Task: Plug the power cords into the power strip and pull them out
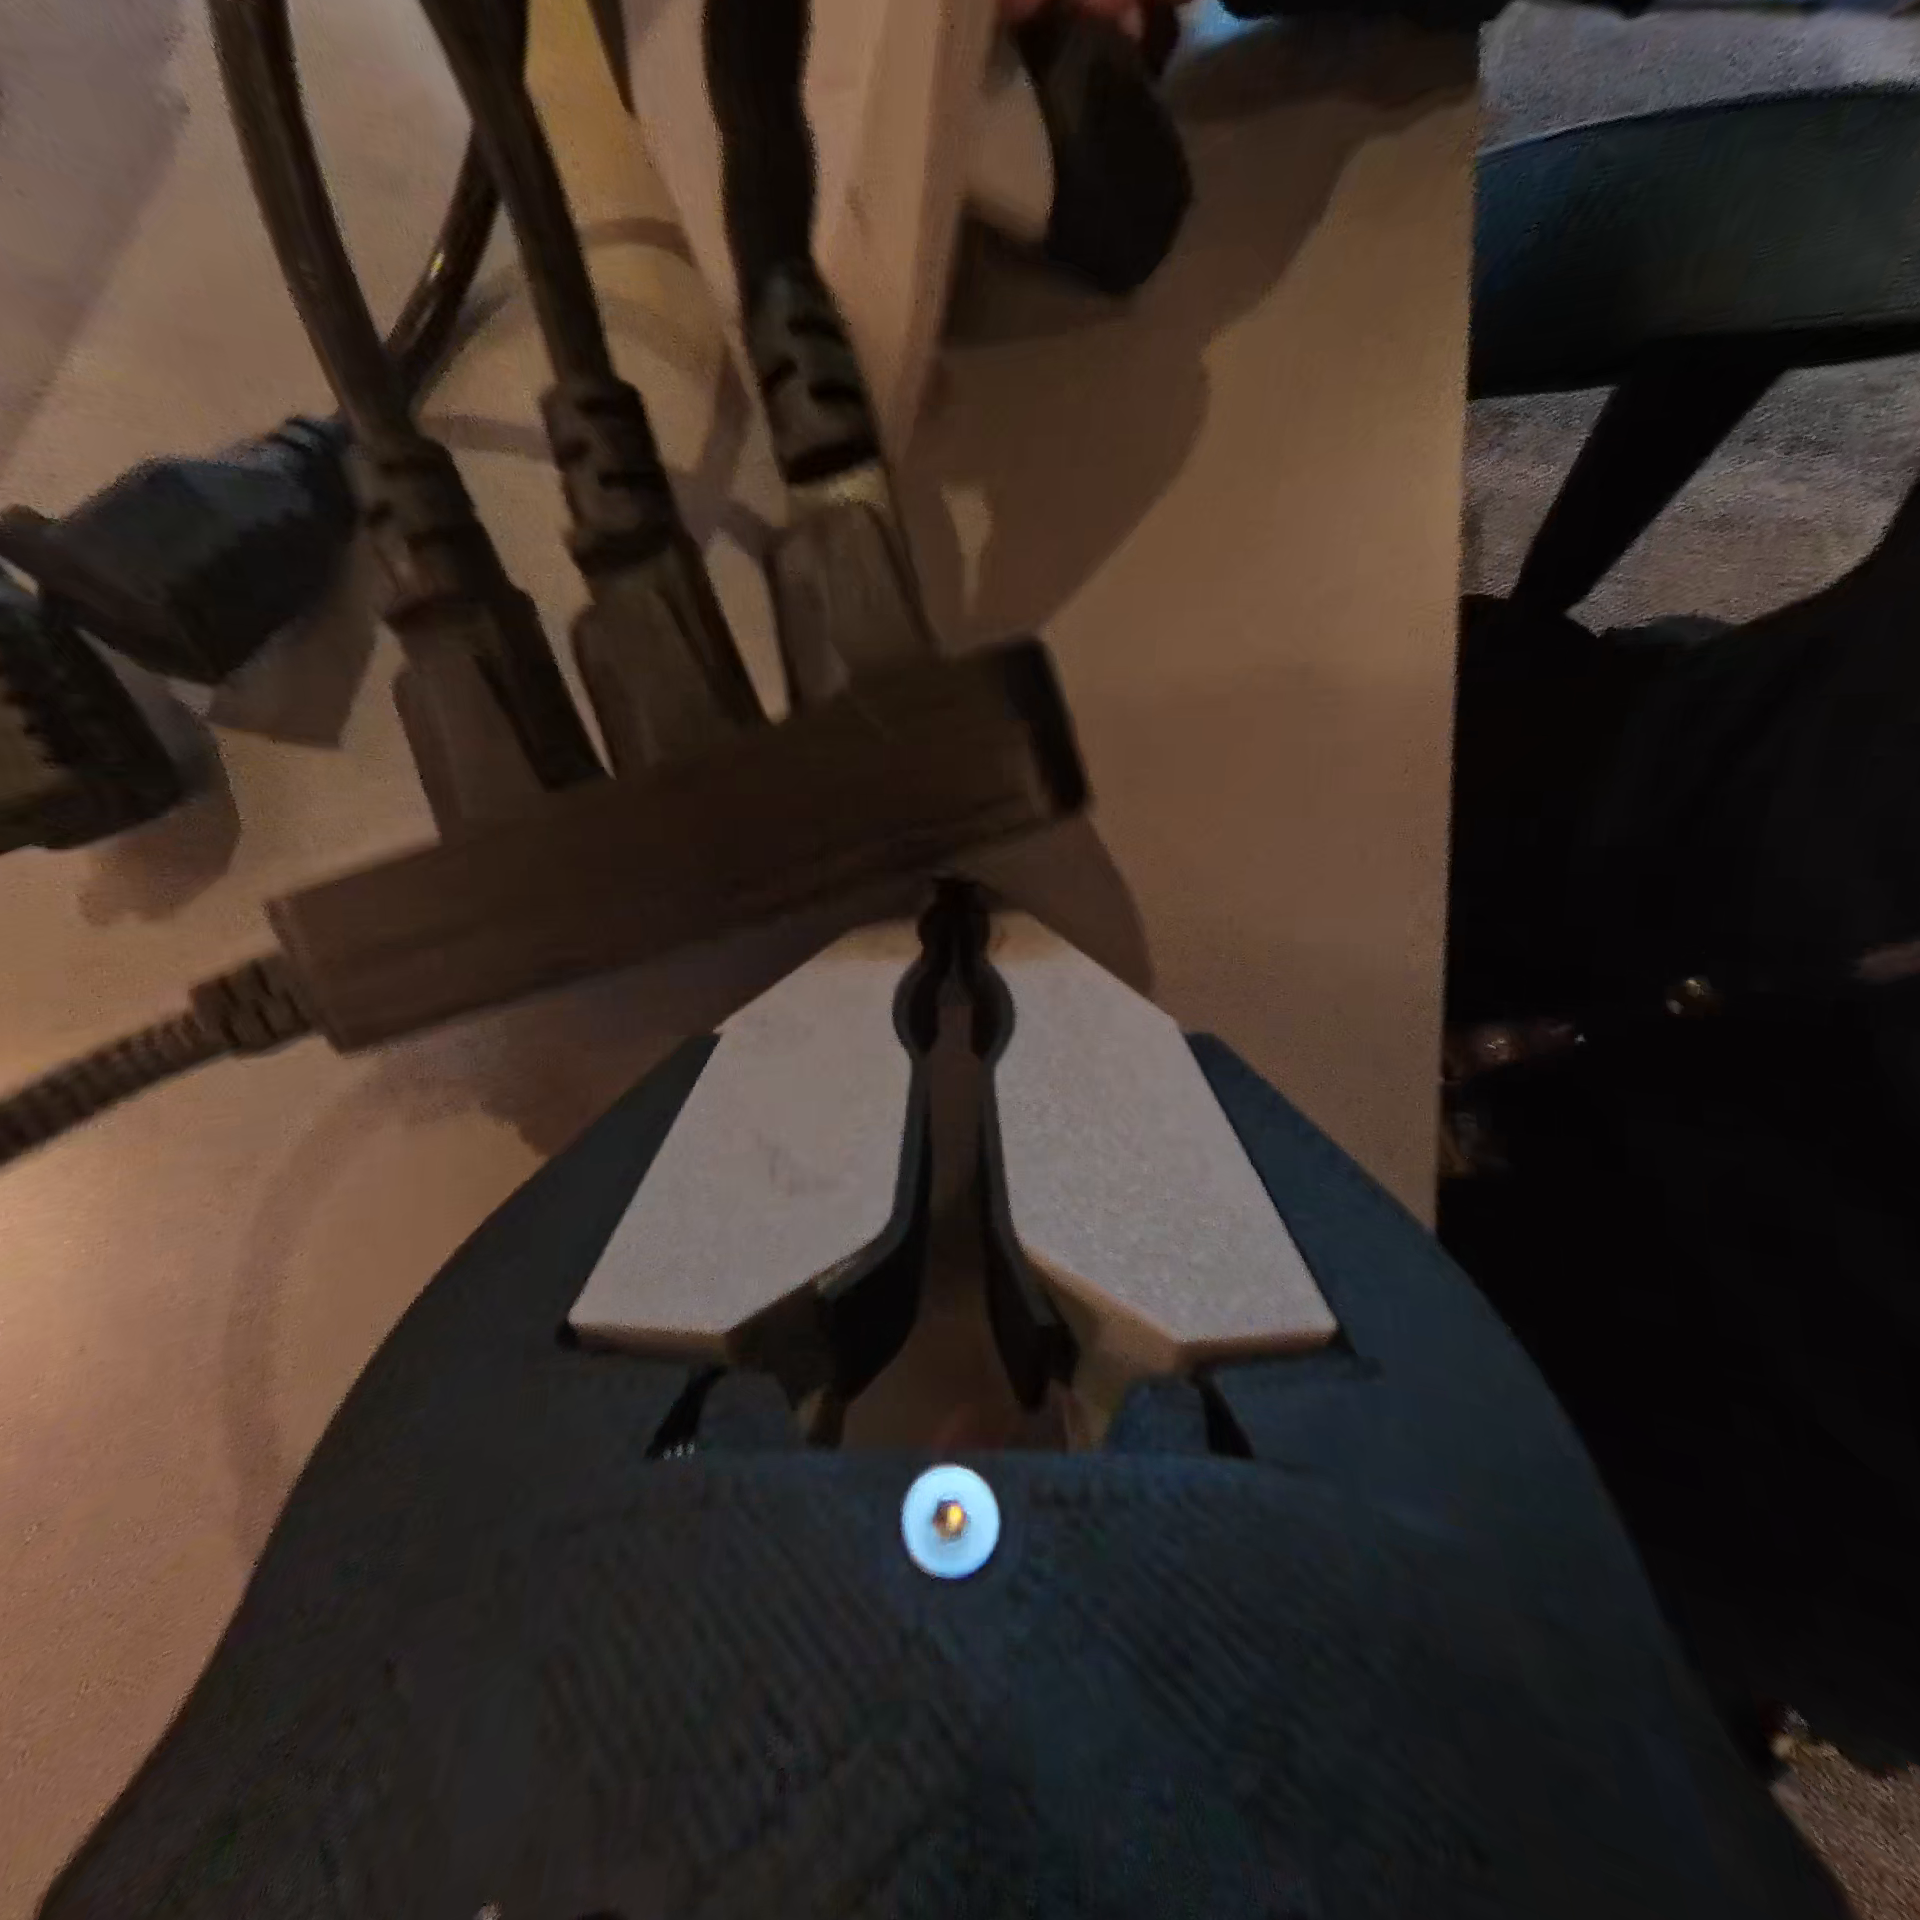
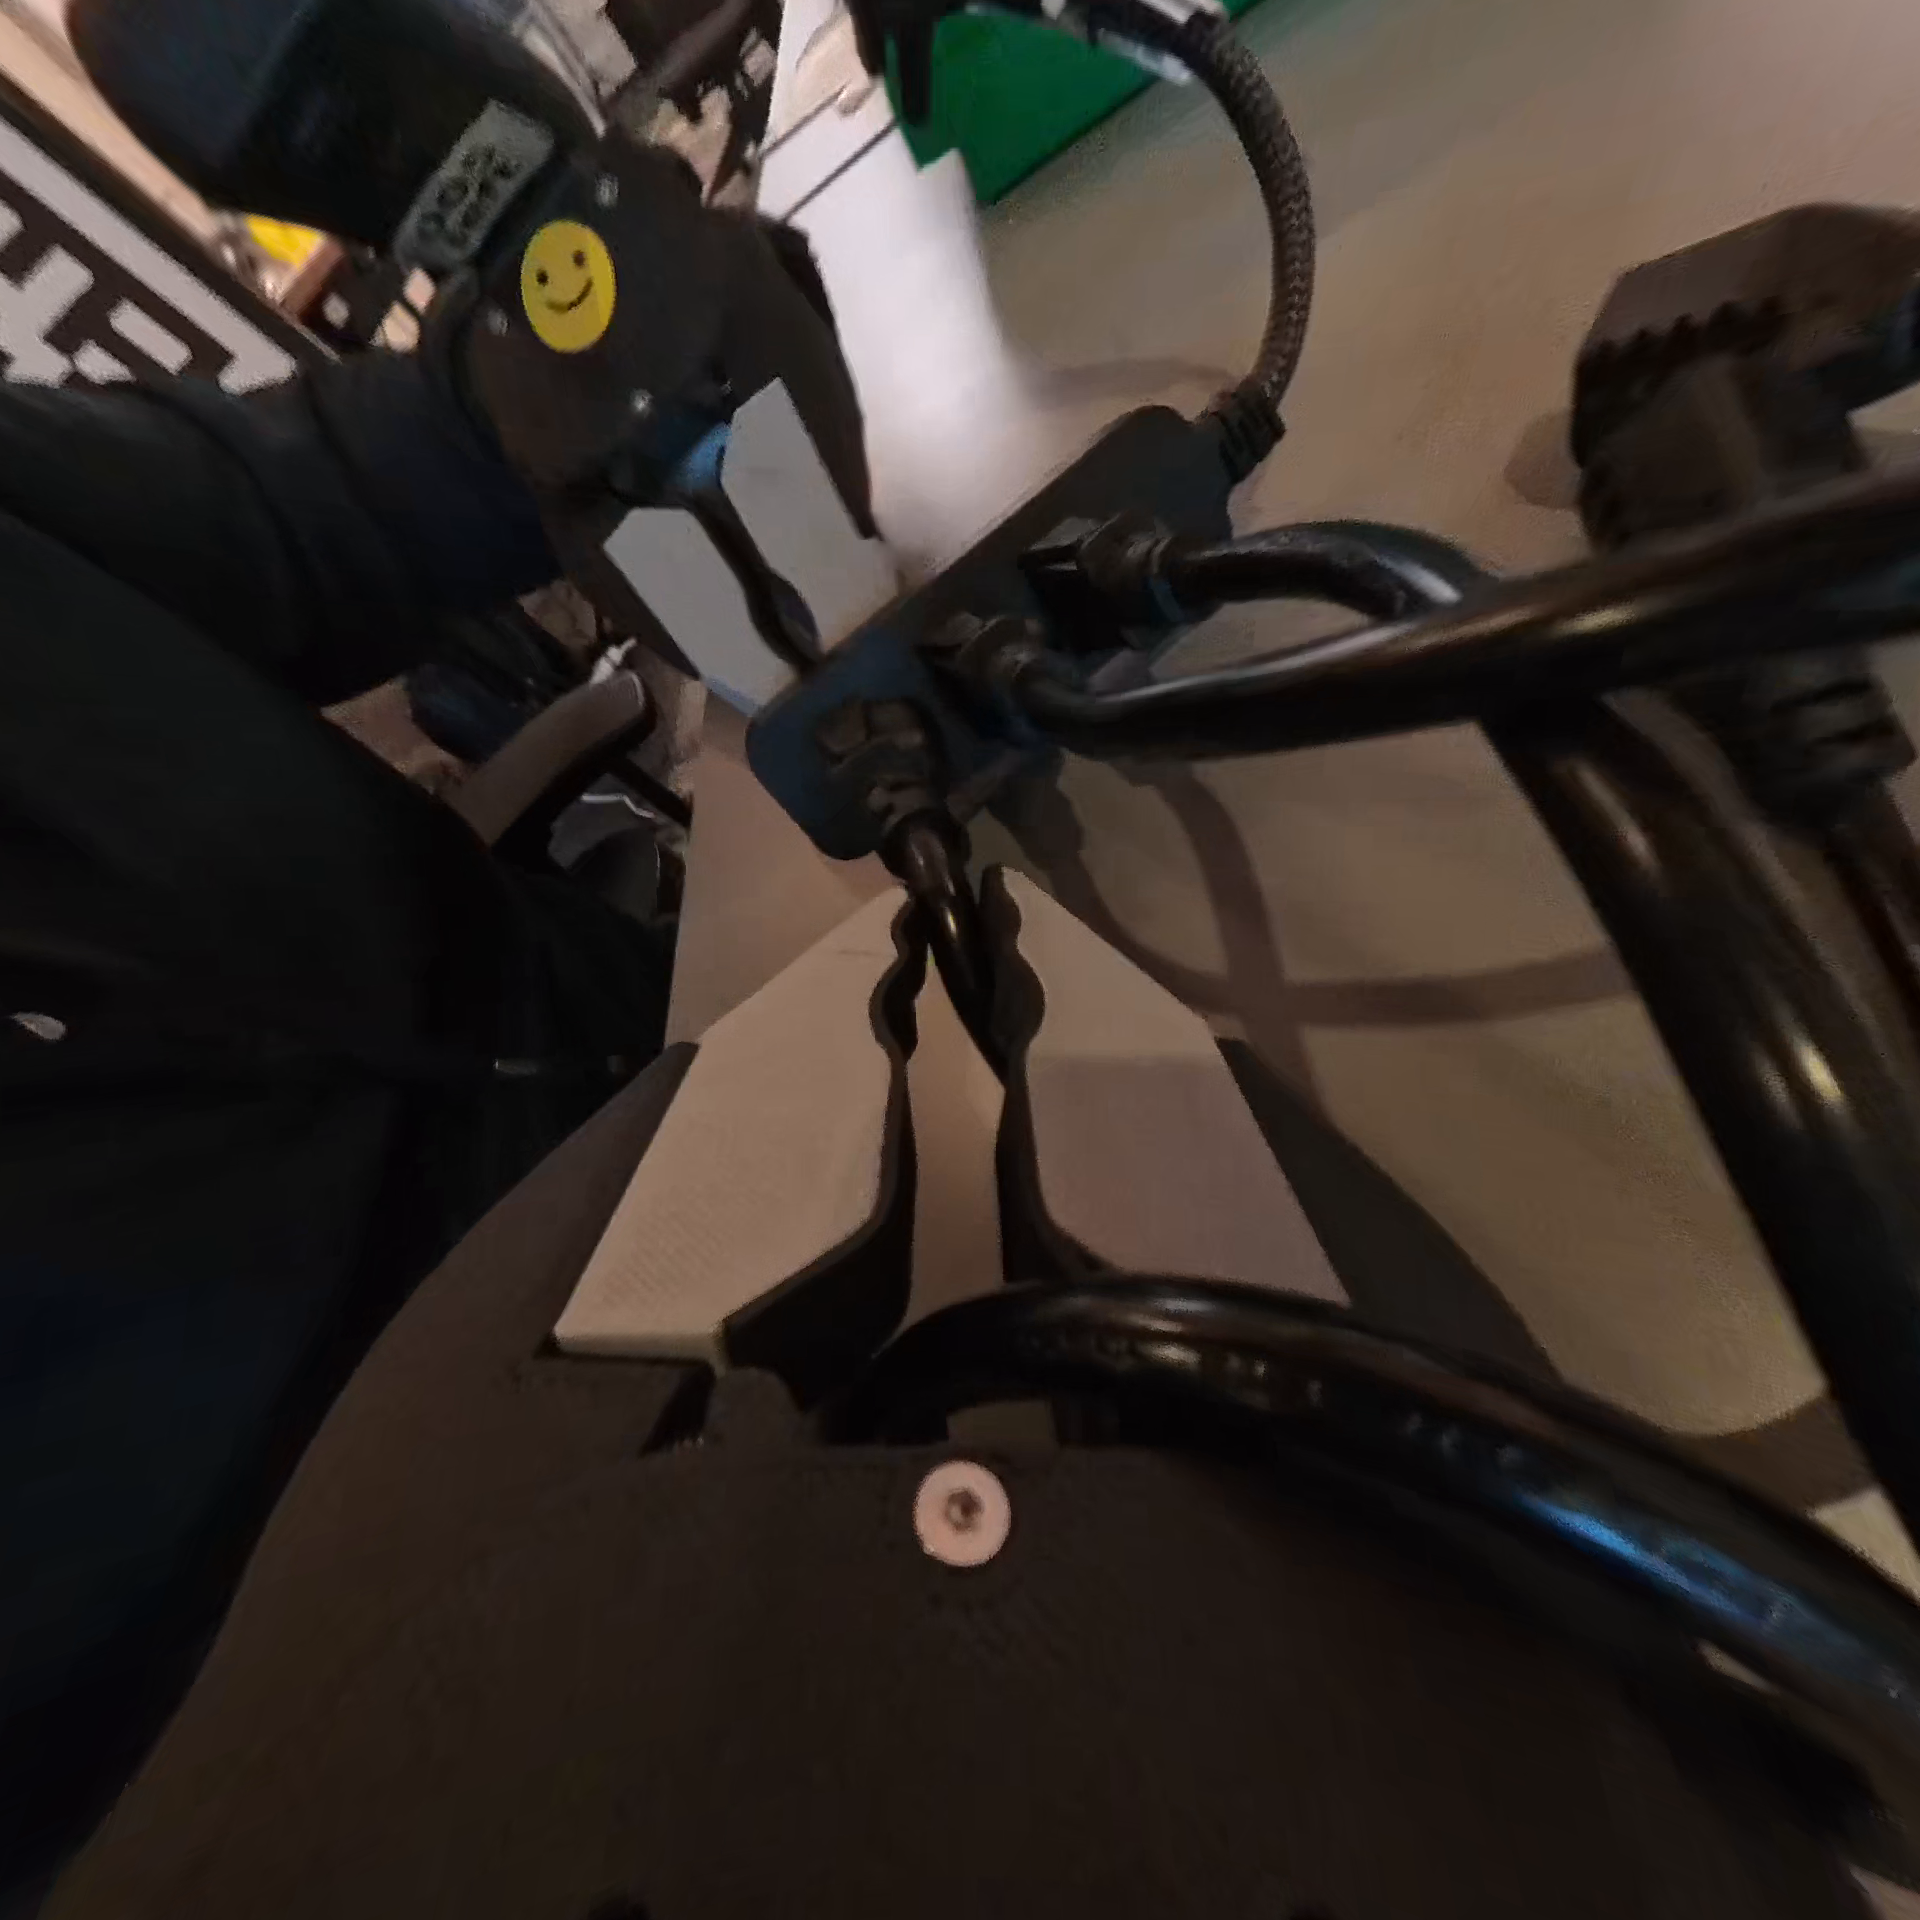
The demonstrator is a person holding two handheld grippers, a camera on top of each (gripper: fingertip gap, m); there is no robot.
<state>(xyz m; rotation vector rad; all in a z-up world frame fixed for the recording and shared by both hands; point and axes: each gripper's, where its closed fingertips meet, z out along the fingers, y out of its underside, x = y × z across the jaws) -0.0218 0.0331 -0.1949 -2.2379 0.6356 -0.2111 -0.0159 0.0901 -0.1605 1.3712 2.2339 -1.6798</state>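
Right gripper (image 2: 961, 961) has its fingers pinched on a glossy black power cord (image 2: 951, 935), just below the plug that sits in the nearest socket of the power strip (image 2: 810, 727). Left gripper (image 1: 951, 914) is closed on nothing, its tips touching the strip's long side near one end. Beyond them the dark, slab-shaped strip lies tilted on the beige table (image 1: 1299, 623), three black plugs seated in a row, a braided cable (image 2: 1273, 239) leaving its far end

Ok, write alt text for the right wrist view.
The right tongs grip a black power cord just below its plug in a black power strip raised above a beige table. Two more cords are plugged in; the left tongs touch the strip's far side.
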